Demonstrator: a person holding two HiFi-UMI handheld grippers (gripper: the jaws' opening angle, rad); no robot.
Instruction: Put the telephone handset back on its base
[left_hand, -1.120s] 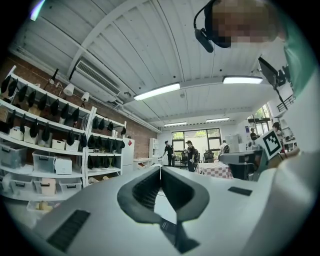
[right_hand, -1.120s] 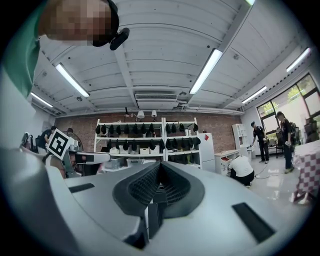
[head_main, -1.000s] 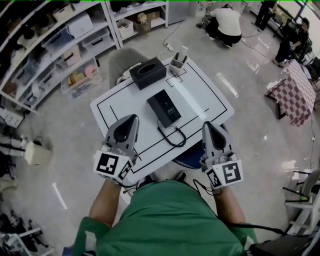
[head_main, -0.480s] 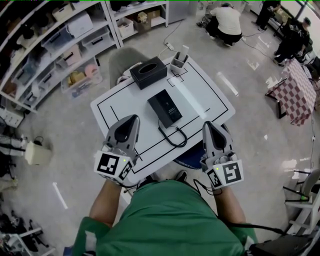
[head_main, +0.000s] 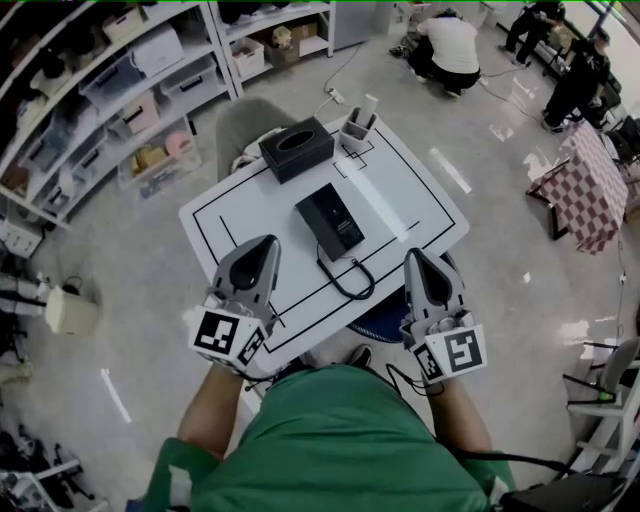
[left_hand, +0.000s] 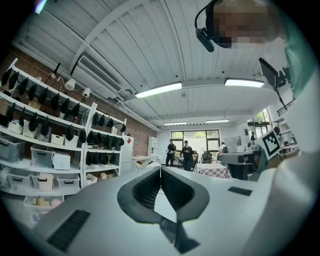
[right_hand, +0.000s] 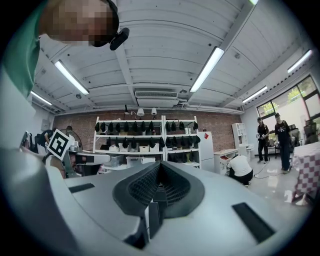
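A black telephone (head_main: 329, 221) lies in the middle of the white table (head_main: 410, 190), and its dark cord (head_main: 345, 277) loops toward the front edge. From this height I cannot tell whether the handset rests fully on the base. My left gripper (head_main: 268, 241) hovers over the front left of the table, shut and empty, short of the telephone. My right gripper (head_main: 413, 254) hangs at the front right corner, also shut with nothing in it. The left gripper view shows the left gripper's (left_hand: 160, 169) tips meeting, pointed out into the room. The right gripper view shows the right gripper (right_hand: 159, 168) likewise.
A black tissue box (head_main: 296, 147) sits at the table's far edge, with a small white holder (head_main: 357, 124) to its right. Shelves with bins (head_main: 120, 90) stand at the left. Several people (head_main: 448, 45) are at the back of the room. A checkered table (head_main: 592, 185) is at the right.
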